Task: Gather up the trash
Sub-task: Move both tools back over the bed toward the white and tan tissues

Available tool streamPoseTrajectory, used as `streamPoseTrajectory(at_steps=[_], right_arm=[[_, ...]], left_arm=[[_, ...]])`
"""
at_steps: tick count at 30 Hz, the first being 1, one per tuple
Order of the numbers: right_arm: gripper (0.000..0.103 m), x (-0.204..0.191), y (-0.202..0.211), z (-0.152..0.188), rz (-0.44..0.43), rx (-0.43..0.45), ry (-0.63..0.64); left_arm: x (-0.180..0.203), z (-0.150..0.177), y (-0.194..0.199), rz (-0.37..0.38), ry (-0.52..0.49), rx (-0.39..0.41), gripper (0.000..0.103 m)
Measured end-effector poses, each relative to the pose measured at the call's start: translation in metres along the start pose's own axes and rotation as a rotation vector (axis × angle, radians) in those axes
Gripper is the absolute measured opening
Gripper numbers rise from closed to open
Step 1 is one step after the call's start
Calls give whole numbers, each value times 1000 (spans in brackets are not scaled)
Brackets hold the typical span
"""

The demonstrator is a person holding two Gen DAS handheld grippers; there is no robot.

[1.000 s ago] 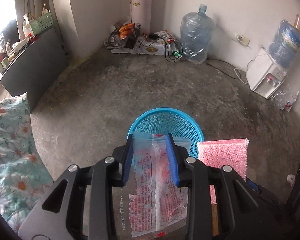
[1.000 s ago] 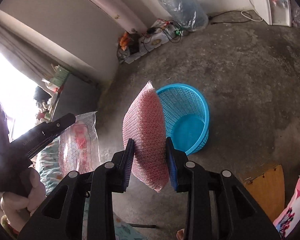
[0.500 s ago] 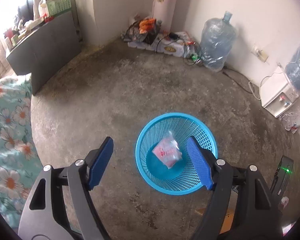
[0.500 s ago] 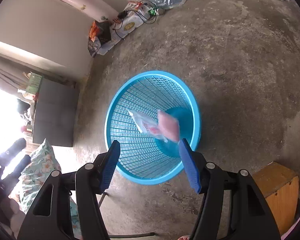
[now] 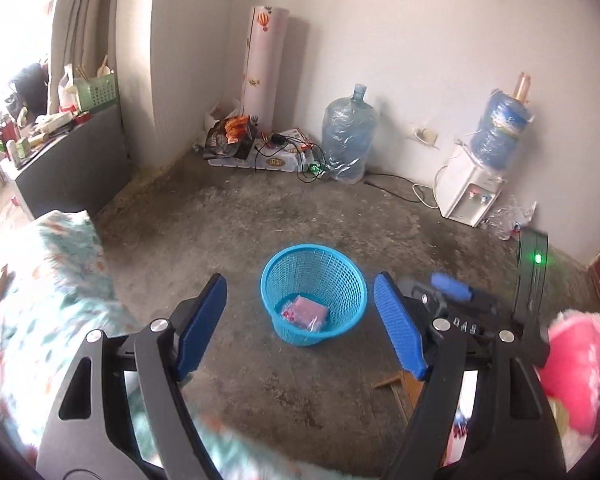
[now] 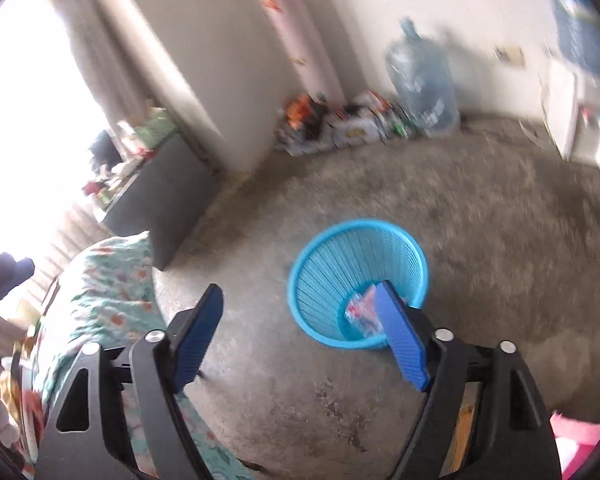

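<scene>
A blue mesh basket (image 5: 342, 280) stands on the concrete floor; it also shows in the right wrist view (image 6: 320, 276). Inside it lie a pink bubble-wrap pouch (image 5: 310, 308) and a clear plastic bag with red print (image 5: 289, 313); the bag shows blurred in the right wrist view (image 6: 360, 312). My left gripper (image 5: 300, 324) is open and empty, raised back from the basket. My right gripper (image 6: 300, 334) is open and empty, above and left of the basket. It also shows in the left wrist view (image 5: 448, 286), at the right.
A floral-covered bed (image 5: 40, 300) is at the left. A dark cabinet (image 5: 72, 168) stands by the window. Clutter with cables (image 5: 260, 148), a water jug (image 5: 350, 140) and a white dispenser (image 5: 468, 192) line the far wall. A wooden stool (image 6: 468, 412) and pink fabric (image 5: 576, 360) are at the right.
Both grippers opened and dropped the plastic bag and the pink pouch into the basket. Both have since pulled up and back, so the basket looks smaller and farther.
</scene>
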State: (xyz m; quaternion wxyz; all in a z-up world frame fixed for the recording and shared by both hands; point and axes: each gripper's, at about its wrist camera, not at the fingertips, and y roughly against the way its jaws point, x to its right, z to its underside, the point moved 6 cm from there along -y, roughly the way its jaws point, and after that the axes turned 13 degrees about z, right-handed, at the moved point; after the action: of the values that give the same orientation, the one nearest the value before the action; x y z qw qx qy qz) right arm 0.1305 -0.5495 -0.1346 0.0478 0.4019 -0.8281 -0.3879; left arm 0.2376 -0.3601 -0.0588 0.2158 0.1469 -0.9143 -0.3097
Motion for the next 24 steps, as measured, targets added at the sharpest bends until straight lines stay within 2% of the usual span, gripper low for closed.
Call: streamPoseTrajectory(at_steps=[1, 4, 6, 9, 13, 17, 20, 22, 24], right_arm=[[92, -8, 13, 1, -13, 31, 37], [95, -31, 49, 6, 3, 130, 133], [96, -49, 71, 10, 9, 184, 193], [96, -77, 99, 12, -13, 222, 264], [96, -118, 141, 12, -117, 221, 310], [96, -159, 168, 23, -273, 136, 322], [96, -192, 175, 49, -421, 12, 290], [93, -217, 170, 83, -506, -117, 279], [84, -244, 163, 119, -544, -236, 314]], left_arm=[[5, 7, 16, -3, 1, 0, 72], [12, 34, 74, 24, 52, 33, 72], [11, 51, 111, 13, 74, 76, 72], [7, 80, 170, -68, 83, 161, 72], [-11, 115, 250, -216, 112, 265, 72], [-43, 147, 325, -384, 179, 378, 72], [-69, 172, 360, -546, 247, 413, 72], [-81, 190, 371, -584, 310, 421, 72], [-94, 202, 375, -566, 376, 427, 72]])
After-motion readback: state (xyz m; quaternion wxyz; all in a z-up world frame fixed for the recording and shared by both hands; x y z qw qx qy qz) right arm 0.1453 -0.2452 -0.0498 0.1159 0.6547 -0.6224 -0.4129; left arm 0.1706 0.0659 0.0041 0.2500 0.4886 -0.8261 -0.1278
